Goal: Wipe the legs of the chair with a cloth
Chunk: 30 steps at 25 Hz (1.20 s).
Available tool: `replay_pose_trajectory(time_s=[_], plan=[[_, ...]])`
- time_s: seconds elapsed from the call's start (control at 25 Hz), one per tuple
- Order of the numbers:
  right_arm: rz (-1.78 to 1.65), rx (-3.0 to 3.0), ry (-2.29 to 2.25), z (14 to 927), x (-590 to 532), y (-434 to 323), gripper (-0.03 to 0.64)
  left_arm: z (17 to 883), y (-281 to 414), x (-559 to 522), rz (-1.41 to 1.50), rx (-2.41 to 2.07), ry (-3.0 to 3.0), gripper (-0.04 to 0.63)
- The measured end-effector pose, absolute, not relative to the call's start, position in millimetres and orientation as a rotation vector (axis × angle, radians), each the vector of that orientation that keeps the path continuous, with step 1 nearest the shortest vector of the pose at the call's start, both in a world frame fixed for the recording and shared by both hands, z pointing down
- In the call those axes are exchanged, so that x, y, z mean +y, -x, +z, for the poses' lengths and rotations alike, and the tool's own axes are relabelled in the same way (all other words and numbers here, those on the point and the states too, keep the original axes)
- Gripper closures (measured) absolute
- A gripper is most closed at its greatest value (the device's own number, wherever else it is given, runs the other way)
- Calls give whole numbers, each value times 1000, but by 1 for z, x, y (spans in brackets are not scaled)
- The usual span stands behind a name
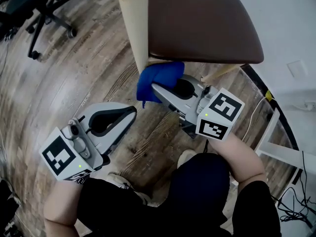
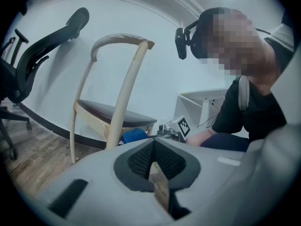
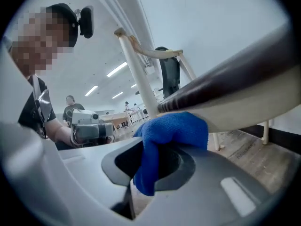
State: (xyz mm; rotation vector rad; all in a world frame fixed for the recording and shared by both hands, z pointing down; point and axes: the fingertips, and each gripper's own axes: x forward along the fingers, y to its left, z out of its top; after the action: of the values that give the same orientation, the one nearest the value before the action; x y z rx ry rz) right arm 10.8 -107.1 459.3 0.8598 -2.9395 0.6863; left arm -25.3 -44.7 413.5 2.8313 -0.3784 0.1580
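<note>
Jaws of the right gripper (image 3: 150, 164) are clenched on a blue cloth (image 3: 173, 128). Its bunched top presses against the chair (image 1: 197, 23), where a pale wooden leg (image 1: 134, 28) meets the underside of the brown seat (image 3: 235, 79). A tail of the cloth hangs down between the jaws. On the left gripper (image 2: 154, 147) the jaws are closed tip to tip with nothing between them, and only the wood floor (image 1: 98, 58) shows through the gap. It hovers low, apart from the chair, on the person's left. An office chair (image 1: 44, 4) stands well off at the far left.
</note>
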Motion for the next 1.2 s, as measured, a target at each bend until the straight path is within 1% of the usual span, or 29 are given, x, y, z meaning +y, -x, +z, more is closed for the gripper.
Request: replay_pose_trajectory(time_s=[0.28, 0.76, 0.92, 1.2], plan=[[705, -2913, -1048, 447, -110, -71, 554, 416, 22, -48, 156, -390, -2820, 598], [870, -2688, -1594, 454, -123, -232, 554, 420, 13, -50, 176, -375, -2810, 598], [872, -2644, -1680, 455, -126, -257, 554, 421, 8, -49, 182, -360, -2812, 598], [1010, -2600, -1767, 494, -134, -280, 554, 430, 7, -51, 211, -374, -2796, 598]])
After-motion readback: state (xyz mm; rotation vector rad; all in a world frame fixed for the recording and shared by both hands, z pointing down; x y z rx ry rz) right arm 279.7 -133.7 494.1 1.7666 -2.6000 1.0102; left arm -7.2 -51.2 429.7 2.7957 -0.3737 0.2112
